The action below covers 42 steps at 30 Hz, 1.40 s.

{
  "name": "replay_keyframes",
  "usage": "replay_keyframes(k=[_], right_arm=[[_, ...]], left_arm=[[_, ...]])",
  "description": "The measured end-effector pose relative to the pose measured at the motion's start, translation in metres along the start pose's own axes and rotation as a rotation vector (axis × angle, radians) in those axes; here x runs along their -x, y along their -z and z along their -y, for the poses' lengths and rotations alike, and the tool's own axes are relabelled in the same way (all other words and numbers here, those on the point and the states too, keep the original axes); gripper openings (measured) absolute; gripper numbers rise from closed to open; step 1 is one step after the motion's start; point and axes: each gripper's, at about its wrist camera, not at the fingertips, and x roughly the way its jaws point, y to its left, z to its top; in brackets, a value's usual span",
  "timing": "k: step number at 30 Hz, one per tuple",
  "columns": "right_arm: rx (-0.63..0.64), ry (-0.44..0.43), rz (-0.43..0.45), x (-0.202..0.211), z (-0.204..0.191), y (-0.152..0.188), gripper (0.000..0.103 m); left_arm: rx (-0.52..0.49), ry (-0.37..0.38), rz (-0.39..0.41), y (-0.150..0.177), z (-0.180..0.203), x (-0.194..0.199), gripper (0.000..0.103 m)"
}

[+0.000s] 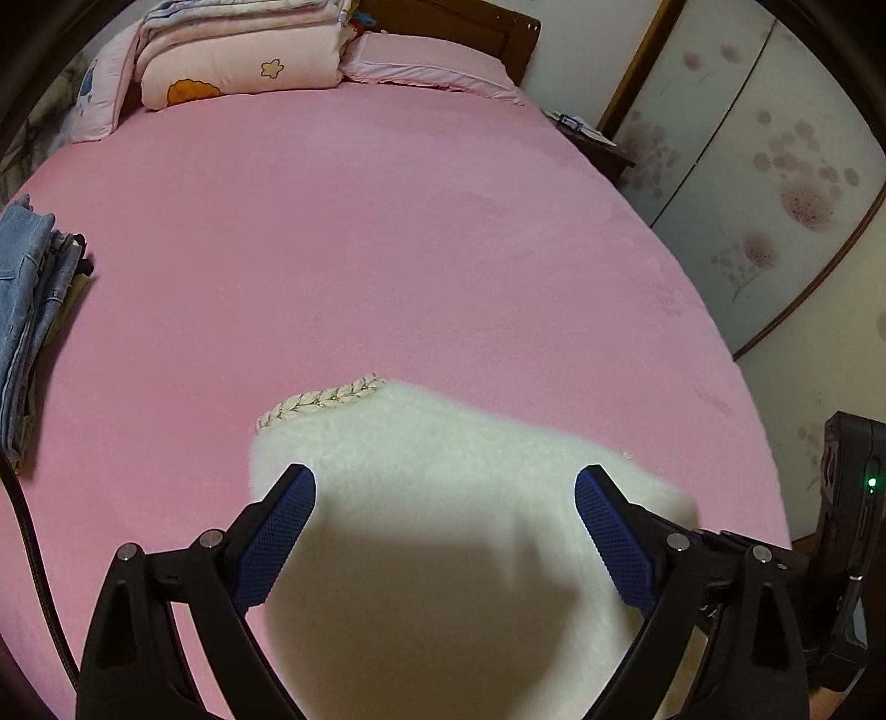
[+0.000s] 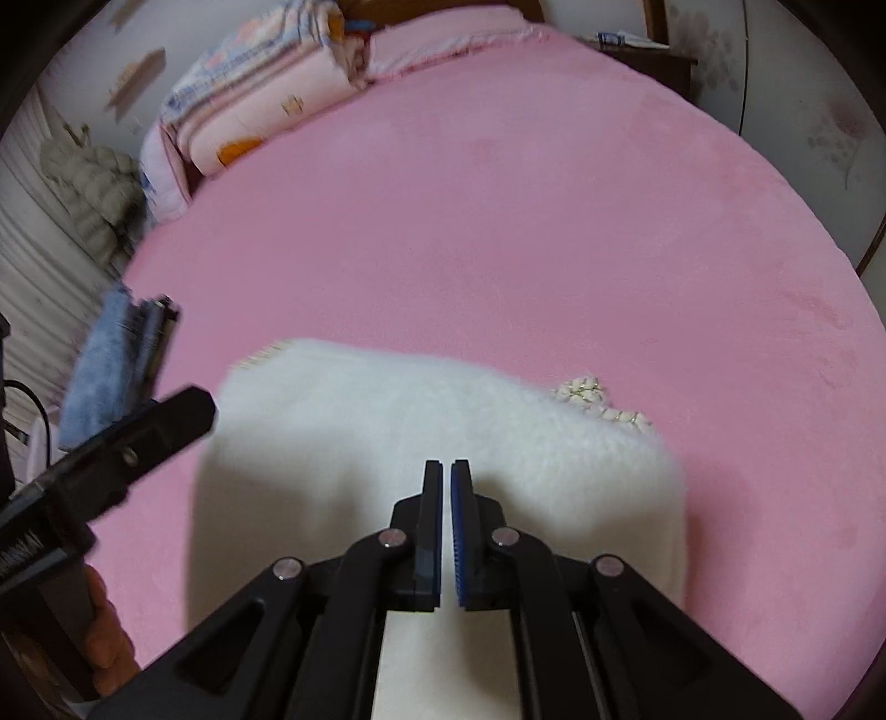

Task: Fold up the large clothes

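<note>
At the left edge of the pink plush-covered bed (image 1: pixel 387 249) lies a stack of folded blue denim jeans (image 1: pixel 27 310); at the far left corner, by the dark wooden headboard (image 1: pixel 459 22), sits a pile of folded pink patterned quilts (image 1: pixel 238 55), with a flat pink pillow (image 1: pixel 426 63) just beside it to the right; near the bed's front edge rests the white fluffy garment (image 1: pixel 443 498), folded into a compact block, its braided cream trim (image 1: pixel 321 401) showing along the far side; the left claw (image 1: pixel 446 504) hangs over the garment with its blue-padded jaws spread wide, nothing pressed between them; the right claw (image 2: pixel 447 493) also sits above the garment, jaws drawn almost together with only a thin slit and no cloth caught in it.
</note>
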Motion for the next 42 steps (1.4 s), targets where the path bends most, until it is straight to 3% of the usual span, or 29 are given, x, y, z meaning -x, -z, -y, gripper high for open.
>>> replay_keyframes(k=[3, 7, 13, 24, 28, 31, 36, 42], right_arm=[[-0.023, 0.087, 0.005, -0.007, 0.021, 0.003, 0.002], [-0.081, 0.101, 0.031, -0.004, 0.050, 0.011, 0.000], [-0.091, 0.106, 0.060, -0.008, 0.060, 0.019, 0.000], [-0.076, 0.089, 0.132, -0.012, 0.061, 0.028, 0.000], [-0.093, 0.100, 0.090, 0.003, 0.055, 0.023, 0.003], [-0.089, 0.096, 0.077, 0.029, 0.044, 0.021, 0.007], [-0.081, 0.054, 0.100, 0.093, 0.022, 0.030, 0.032], [-0.069, 0.021, 0.130, 0.159, -0.004, 0.052, 0.037]], left_arm=[[-0.028, -0.078, -0.007, 0.011, 0.001, -0.016, 0.094], [-0.017, -0.141, -0.077, 0.024, -0.014, -0.038, 0.094], [0.118, -0.105, -0.127, 0.028, -0.042, -0.053, 0.094], [0.103, -0.128, -0.087, 0.049, -0.047, -0.059, 0.095], [0.076, -0.194, -0.080, 0.046, -0.041, -0.035, 0.095], [0.090, -0.175, -0.095, 0.051, -0.039, -0.007, 0.095], [0.097, -0.153, -0.096, 0.055, -0.036, 0.061, 0.095], [0.024, -0.172, -0.047, 0.057, -0.007, 0.142, 0.095]])
